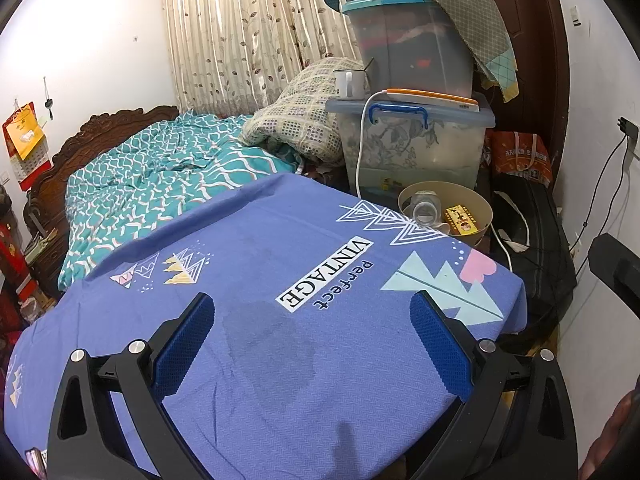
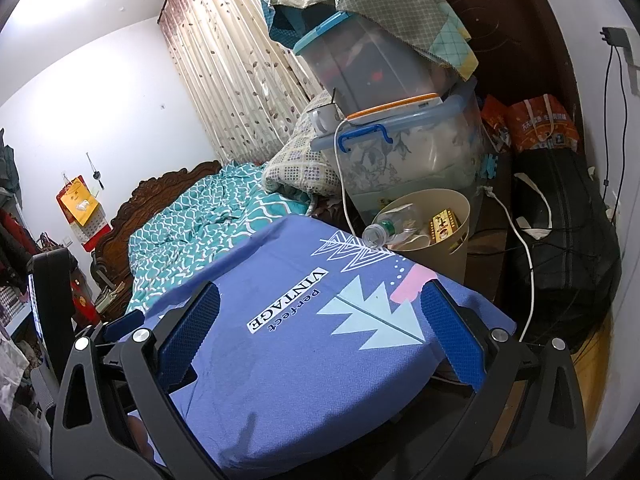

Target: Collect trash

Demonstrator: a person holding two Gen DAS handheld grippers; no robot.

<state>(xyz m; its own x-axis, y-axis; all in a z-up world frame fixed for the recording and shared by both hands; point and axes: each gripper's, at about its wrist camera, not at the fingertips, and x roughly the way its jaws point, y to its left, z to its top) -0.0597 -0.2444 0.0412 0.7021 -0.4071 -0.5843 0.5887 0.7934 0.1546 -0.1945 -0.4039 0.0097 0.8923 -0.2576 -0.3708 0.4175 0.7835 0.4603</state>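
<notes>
A beige trash bin (image 1: 484, 216) (image 2: 460, 216) stands beyond the far right corner of a table covered in a blue printed cloth (image 1: 280, 320) (image 2: 288, 360). Inside it lie a clear plastic bottle (image 1: 424, 210) (image 2: 394, 222) and a yellow-red box (image 1: 462, 220) (image 2: 442, 224). My left gripper (image 1: 312, 308) hovers open over the cloth with nothing between its blue pads. My right gripper (image 2: 320, 300) is open too, over the cloth nearer the bin, holding nothing. Part of the left gripper (image 2: 48, 292) shows at the left edge of the right wrist view.
Stacked clear storage boxes (image 1: 416, 140) (image 2: 400, 152) with a white cable rise behind the bin. A bed with a teal quilt (image 1: 160, 184) (image 2: 200, 220) lies left of them. A black bag (image 1: 536, 248) (image 2: 568, 232) and orange bags sit at the right by the wall.
</notes>
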